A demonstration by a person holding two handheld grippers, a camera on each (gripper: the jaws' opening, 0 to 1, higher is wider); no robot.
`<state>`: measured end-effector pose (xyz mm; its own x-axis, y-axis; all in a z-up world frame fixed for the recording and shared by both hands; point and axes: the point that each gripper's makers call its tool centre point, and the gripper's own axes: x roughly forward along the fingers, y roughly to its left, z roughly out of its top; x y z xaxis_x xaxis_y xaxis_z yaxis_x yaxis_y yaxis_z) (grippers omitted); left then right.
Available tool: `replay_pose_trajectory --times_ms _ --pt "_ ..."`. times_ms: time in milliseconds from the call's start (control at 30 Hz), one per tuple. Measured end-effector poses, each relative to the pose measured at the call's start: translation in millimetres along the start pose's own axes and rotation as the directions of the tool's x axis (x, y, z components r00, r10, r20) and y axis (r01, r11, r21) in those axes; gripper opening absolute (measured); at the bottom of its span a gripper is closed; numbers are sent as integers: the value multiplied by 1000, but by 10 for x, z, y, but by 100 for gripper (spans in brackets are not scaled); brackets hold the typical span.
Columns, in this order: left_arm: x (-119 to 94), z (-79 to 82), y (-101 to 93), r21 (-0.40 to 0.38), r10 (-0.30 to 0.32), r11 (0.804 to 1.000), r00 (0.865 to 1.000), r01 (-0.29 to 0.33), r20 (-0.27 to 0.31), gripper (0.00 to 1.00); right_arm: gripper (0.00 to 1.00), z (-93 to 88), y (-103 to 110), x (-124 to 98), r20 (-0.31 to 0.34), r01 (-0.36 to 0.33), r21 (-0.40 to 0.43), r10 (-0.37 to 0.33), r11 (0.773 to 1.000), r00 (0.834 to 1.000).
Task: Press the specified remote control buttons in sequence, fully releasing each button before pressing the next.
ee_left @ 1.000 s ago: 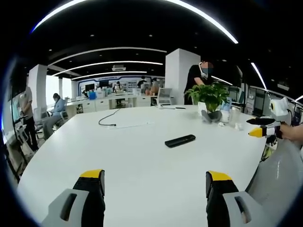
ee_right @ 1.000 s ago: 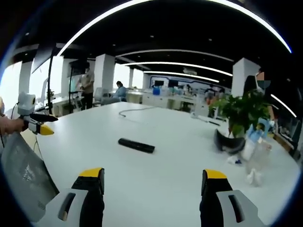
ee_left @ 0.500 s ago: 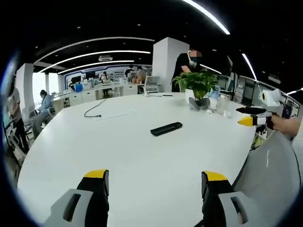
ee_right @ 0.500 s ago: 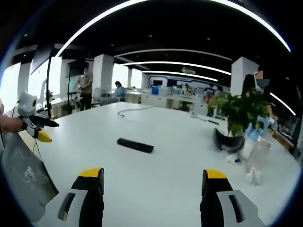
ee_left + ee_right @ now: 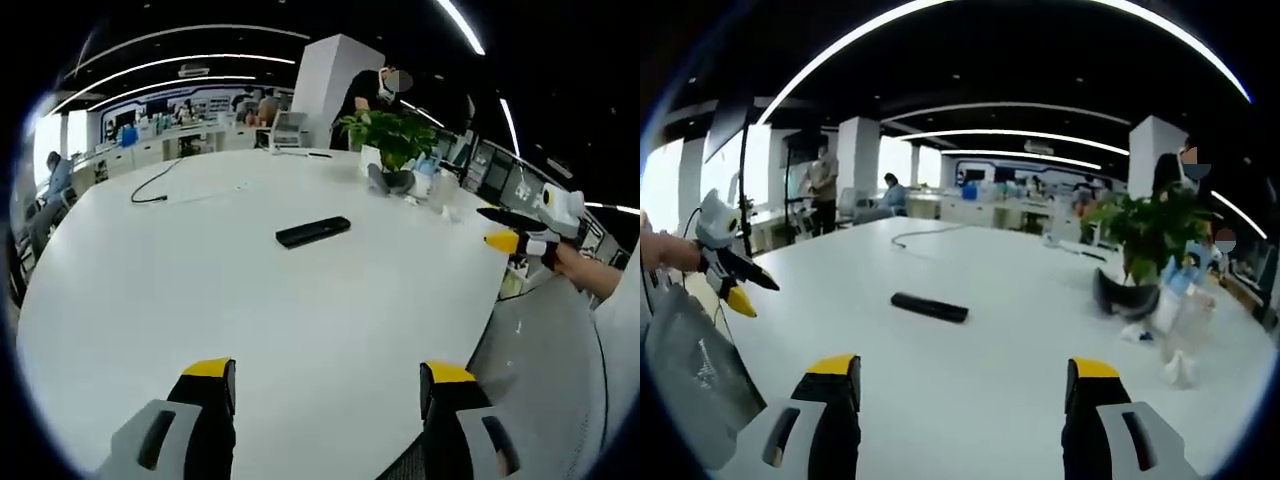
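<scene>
While both grippers are hovering above the near edge of a large white table [image 5: 150, 290], a slim black remote control [image 5: 313, 231] is lying flat near the middle of the tabletop, well apart from either tool. Seen from the left gripper view, the left gripper [image 5: 325, 400] is showing two yellow-tipped black jaws spread wide with nothing between them; the right gripper [image 5: 960, 395], in its own view, is standing just as wide and just as empty. The same remote [image 5: 929, 307] is appearing as a dark bar lying across the right gripper view, with bare table around it. A potted green plant [image 5: 392, 133] is standing farther back, with small bottles beside it, and a dark cable [image 5: 150, 185] is trailing across the far side. People are sitting and standing at desks in the background. Judging by its thin plastic look, the remote is probably light and rigid, and liable to slide on the smooth top if pushed sideways. Pressing straight down with one jaw tip is likely the safest approach, perhaps steadying a long edge or end with the other tool; its buttons are too small to make out.
</scene>
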<state>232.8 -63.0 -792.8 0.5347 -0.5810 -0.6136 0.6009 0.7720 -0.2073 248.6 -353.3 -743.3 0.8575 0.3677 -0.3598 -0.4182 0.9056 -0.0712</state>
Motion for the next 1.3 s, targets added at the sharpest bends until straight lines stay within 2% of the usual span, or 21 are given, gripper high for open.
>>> replay_pose_trajectory --times_ms 167,267,667,833,1067,1167,1300 --pt "96 107 2 -12 -22 1000 1000 22 -3 78 82 -6 9 0 -1 -10 8 10 1000 1000" --pt "155 196 -28 -61 -42 997 999 43 18 78 82 23 -9 -12 14 -2 14 2 1000 1000" --pt "322 430 7 3 -38 999 999 38 14 78 81 20 -22 -13 22 -7 32 6 999 1000" --pt "370 473 22 34 -38 999 999 38 11 78 81 45 -15 -19 31 -4 20 3 1000 1000" --pt "474 551 -55 -6 -62 998 997 62 40 78 80 70 -7 -31 41 -7 14 6 1000 999" --pt "524 600 -93 9 -69 998 997 68 38 78 80 128 -36 -58 69 14 0 -14 1000 998" --pt "573 690 -108 29 -73 997 996 72 41 78 80 107 -62 -58 60 23 6 -23 1000 998"
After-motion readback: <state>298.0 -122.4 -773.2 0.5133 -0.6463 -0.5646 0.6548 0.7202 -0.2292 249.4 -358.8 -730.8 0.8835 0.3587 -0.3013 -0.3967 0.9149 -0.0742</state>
